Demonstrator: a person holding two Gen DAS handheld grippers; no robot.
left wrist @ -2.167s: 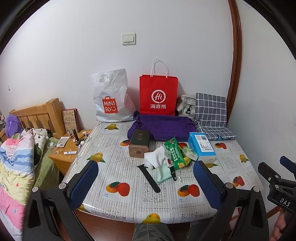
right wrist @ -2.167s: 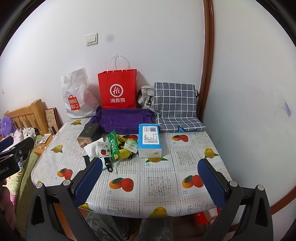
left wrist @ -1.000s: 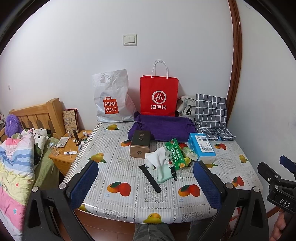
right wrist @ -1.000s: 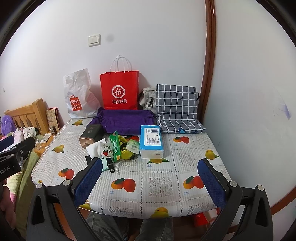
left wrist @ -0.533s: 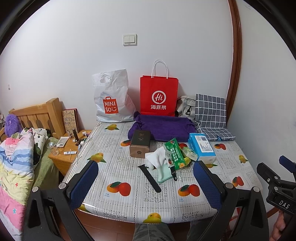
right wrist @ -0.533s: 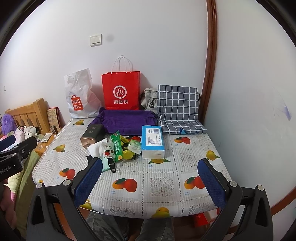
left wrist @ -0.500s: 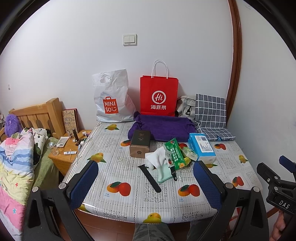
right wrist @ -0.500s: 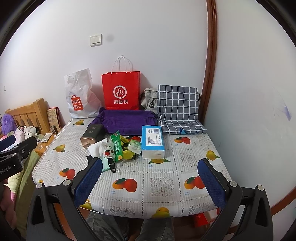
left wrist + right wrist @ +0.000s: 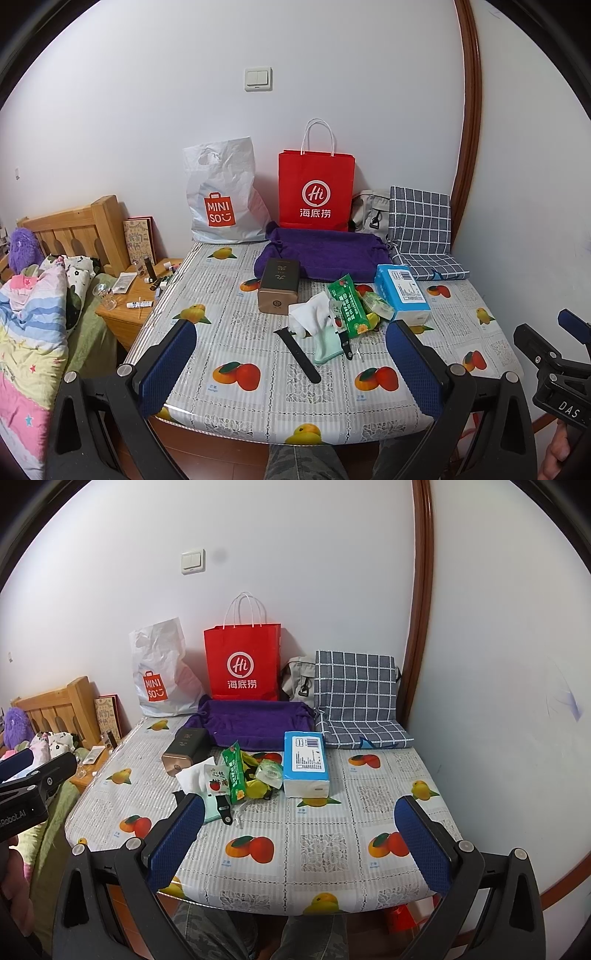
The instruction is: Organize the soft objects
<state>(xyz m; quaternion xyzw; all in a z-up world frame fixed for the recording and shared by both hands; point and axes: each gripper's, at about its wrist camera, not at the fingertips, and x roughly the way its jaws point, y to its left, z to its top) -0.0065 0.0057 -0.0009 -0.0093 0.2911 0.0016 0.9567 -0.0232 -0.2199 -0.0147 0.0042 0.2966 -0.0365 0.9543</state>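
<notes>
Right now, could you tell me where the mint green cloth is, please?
In the left wrist view the mint cloth lies mid-table, just in front of the white cloth, between the black strap and the green packet.

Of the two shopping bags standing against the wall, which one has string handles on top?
The red paper bag, right of the white plastic bag. It has two white looped string handles above its rim; the white one has only a cut-out hand hole.

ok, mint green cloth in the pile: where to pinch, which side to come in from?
Grip the mint green cloth at its near free end, coming from the table's front edge with the left gripper. That end lies flat and uncovered; the far end is under the white cloth, and the black strap lies alongside.
</notes>
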